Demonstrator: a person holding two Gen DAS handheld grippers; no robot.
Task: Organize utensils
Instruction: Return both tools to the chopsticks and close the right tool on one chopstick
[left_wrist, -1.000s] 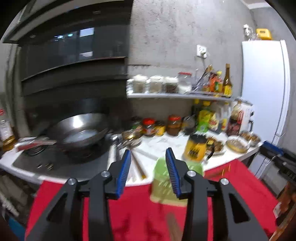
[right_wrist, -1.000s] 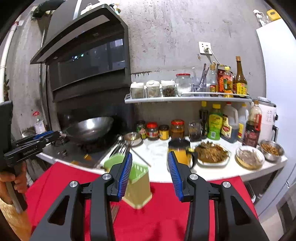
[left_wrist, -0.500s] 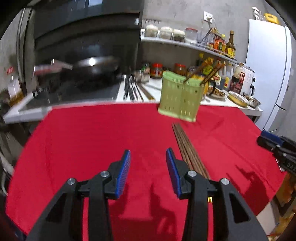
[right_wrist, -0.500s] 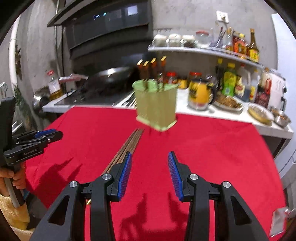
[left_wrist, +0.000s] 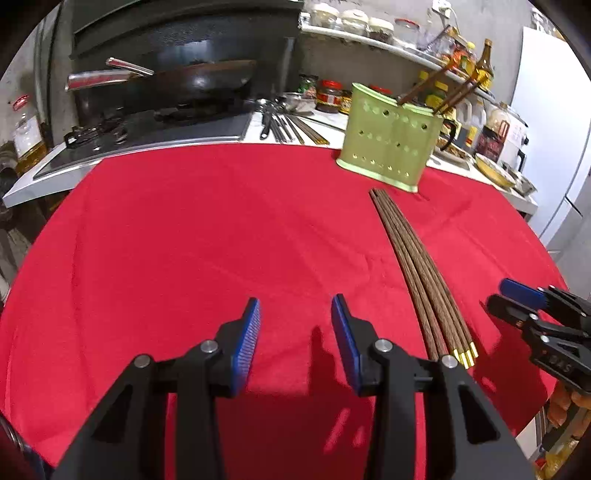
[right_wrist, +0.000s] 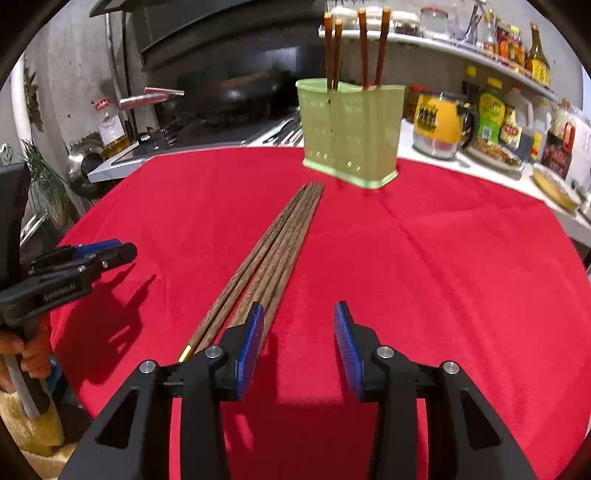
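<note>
Here the bundle of dark wooden chopsticks (right_wrist: 271, 251) lies before the pale green plastic holder (right_wrist: 351, 133); the right gripper (right_wrist: 299, 332), jaws just narrowed and empty, hovers beside it, and the left gripper (left_wrist: 295, 332) is half-open, empty.

I see a bundle of dark wooden chopsticks (right_wrist: 273, 247) with gold-capped ends lying flat and side by side on the red cloth (right_wrist: 424, 266), their far tips just short of my pale green perforated holder (right_wrist: 351, 129). The holder stands upright at the cloth's far edge, with four chopsticks (right_wrist: 364, 44) already standing inside it.
</note>
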